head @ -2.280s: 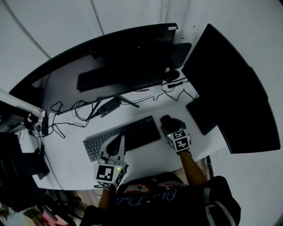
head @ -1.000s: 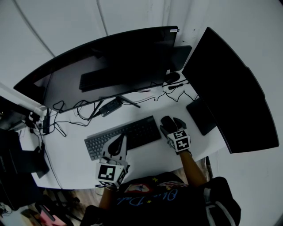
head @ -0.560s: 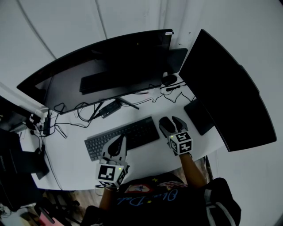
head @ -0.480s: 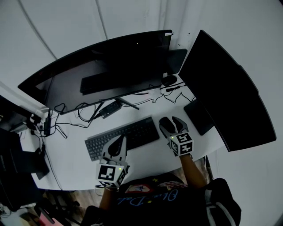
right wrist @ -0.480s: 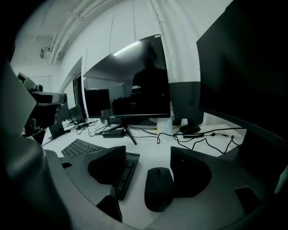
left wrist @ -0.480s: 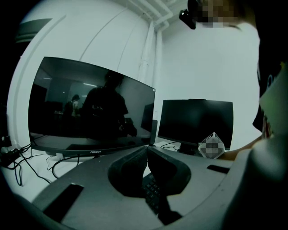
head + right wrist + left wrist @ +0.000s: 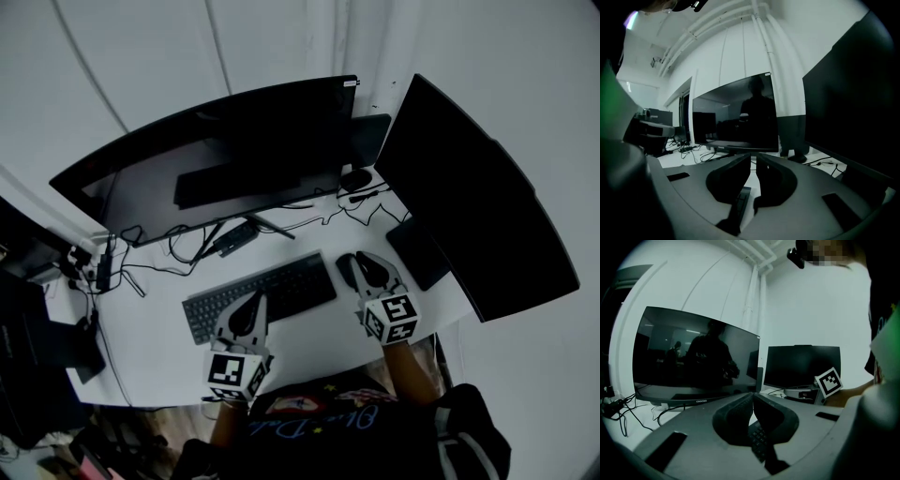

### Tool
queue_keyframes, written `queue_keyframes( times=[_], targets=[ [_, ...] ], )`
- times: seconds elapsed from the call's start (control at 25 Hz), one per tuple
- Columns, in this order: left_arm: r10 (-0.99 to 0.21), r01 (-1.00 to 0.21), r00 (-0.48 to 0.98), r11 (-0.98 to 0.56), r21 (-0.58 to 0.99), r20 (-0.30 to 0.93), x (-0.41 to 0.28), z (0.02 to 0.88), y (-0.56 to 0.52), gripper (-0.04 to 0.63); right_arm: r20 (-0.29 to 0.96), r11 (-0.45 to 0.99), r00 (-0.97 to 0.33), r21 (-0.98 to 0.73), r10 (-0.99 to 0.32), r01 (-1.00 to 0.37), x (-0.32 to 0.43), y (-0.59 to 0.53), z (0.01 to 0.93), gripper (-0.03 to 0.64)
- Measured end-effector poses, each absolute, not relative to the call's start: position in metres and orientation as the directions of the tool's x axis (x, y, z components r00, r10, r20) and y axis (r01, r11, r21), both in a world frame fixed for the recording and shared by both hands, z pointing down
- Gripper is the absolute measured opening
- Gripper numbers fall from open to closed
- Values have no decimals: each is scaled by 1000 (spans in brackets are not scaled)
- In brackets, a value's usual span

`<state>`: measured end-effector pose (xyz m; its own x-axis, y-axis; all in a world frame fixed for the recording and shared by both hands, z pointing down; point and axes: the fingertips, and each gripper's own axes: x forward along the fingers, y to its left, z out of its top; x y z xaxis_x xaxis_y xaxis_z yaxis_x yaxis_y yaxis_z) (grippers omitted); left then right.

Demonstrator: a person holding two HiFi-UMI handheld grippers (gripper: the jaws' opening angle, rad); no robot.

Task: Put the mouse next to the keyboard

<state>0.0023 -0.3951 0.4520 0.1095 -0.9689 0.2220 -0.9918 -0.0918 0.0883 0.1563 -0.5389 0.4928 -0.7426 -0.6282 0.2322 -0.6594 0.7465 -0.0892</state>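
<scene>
The black mouse (image 7: 347, 269) lies on the white desk just off the right end of the black keyboard (image 7: 262, 295). My right gripper (image 7: 367, 262) sits just right of the mouse and apart from it. Its jaws are closing, with only a thin slit left and nothing between them (image 7: 753, 159). The mouse does not show in the right gripper view. My left gripper (image 7: 256, 298) rests shut and empty over the keyboard's front edge (image 7: 752, 394). Keyboard keys (image 7: 758, 439) show below its jaws.
A wide curved monitor (image 7: 225, 159) stands behind the keyboard, and a second dark screen (image 7: 469, 206) stands at the right. A black pad (image 7: 417, 251) lies under that screen. Loose cables (image 7: 159, 253) run across the back left of the desk (image 7: 150, 347).
The right gripper has drawn back toward the person off the mouse, and its jaws went from wide apart to nearly together. The mouse stays beside the keyboard. The left gripper is still.
</scene>
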Motion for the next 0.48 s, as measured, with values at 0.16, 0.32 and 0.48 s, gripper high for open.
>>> queue_keyframes(
  times=[0.16, 0.32, 0.48],
  targets=[
    [-973, -994, 98, -85, 73, 207, -1, 446, -393, 3, 199, 753, -748, -71, -632, -655, 156, -533, 472, -1],
    [-974, -994, 91, -78, 71, 206, -3, 443, -388, 3, 163, 763, -762, -73, -627, -643, 154, -525, 455, -2],
    [-976, -996, 78, -68, 58, 204, -8, 442, -385, 3, 145, 790, -790, -74, -595, -609, 145, -513, 446, -2]
  ],
)
